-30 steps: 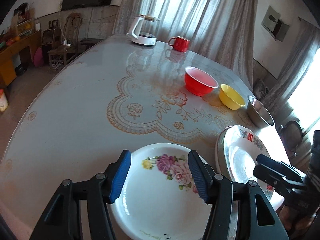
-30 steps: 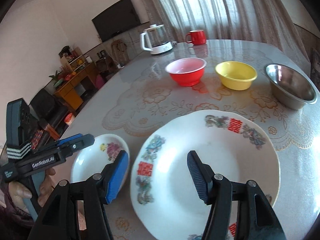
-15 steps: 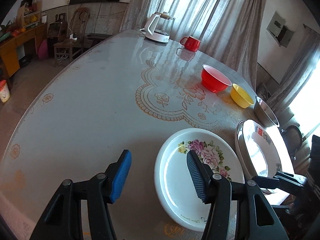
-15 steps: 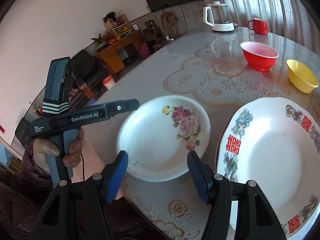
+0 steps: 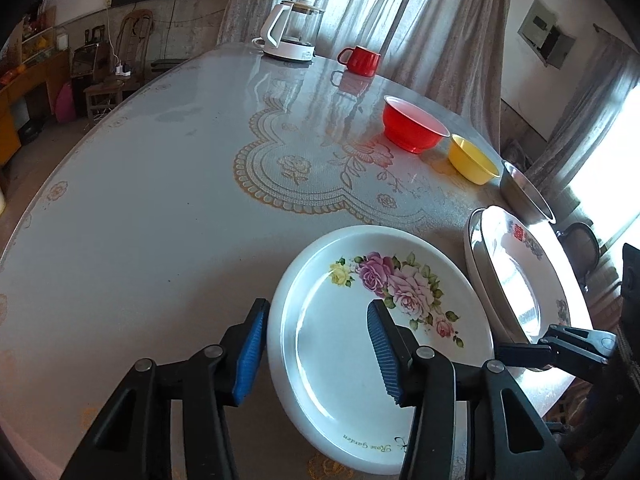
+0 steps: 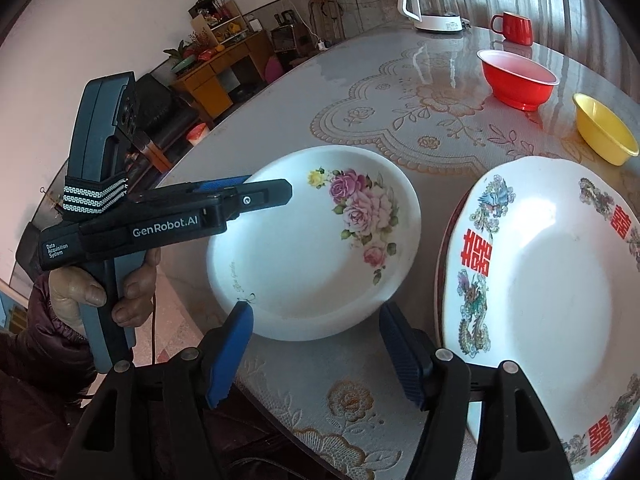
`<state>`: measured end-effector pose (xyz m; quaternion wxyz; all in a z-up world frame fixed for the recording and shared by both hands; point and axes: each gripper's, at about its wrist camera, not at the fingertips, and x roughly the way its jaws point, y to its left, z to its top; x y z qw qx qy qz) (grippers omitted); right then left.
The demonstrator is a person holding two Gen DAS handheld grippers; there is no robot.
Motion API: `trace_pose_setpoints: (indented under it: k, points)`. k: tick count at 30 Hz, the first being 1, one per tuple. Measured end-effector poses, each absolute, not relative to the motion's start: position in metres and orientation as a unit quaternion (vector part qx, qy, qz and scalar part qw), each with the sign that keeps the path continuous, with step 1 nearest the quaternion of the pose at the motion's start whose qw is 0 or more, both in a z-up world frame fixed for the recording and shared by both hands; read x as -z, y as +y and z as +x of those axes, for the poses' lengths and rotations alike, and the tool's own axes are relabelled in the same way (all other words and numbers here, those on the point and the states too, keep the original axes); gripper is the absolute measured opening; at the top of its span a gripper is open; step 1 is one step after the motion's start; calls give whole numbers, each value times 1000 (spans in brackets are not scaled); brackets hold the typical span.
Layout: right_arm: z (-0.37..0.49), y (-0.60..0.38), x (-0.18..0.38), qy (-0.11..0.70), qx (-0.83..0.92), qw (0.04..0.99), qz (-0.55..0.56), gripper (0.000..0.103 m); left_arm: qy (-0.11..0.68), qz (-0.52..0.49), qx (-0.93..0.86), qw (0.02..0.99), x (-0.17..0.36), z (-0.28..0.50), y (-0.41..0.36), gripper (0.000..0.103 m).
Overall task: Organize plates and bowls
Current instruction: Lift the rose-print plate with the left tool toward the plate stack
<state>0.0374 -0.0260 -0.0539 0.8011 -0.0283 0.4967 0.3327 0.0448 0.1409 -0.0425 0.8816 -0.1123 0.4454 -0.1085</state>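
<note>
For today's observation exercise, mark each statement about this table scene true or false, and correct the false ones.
1. The rose plate lies to the left of the larger plate with red characters in the right wrist view. True.
2. The red bowl is stacked inside the yellow bowl. False: they stand side by side, apart.
3. The left gripper straddles the rose plate's rim, one finger over the plate. True.
4. The red mug stands on the rose plate. False: it stands far across the table, near the kettle.
5. The right gripper holds the yellow bowl. False: its jaws are open and empty.
</note>
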Motion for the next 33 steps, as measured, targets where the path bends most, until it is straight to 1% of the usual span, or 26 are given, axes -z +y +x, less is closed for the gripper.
trace_pose_setpoints:
  k: [2, 5, 6, 8, 15, 23, 29, 33]
  points:
    - [40, -22, 53, 500, -328, 801, -38, 71, 448, -112, 109, 880, 44, 44, 141, 47]
    - [43, -16, 54, 505, -314, 802, -59, 72, 448, -113, 106, 880, 45, 44, 143, 40]
    - [44, -14, 54, 507, -310, 801, -65, 74, 448, -112, 105, 881, 45, 44, 144, 37]
    - [45, -11, 54, 512, -307, 800, -68, 77, 448, -114, 104, 880, 46, 44, 147, 35]
    - [44, 1, 54, 511, -309, 799, -69, 77, 444, -137, 88, 881, 47, 46, 160, 35]
    - [73, 21, 54, 481, -271, 829, -86, 77, 438, -160, 67, 882, 47, 54, 168, 35]
    - [87, 20, 58, 484, -254, 834, -78, 76, 436, -138, 63, 887, 48, 58, 161, 36]
    - [91, 11, 54, 478, -257, 838, -57, 74, 435, -141, 60, 887, 48, 59, 161, 38]
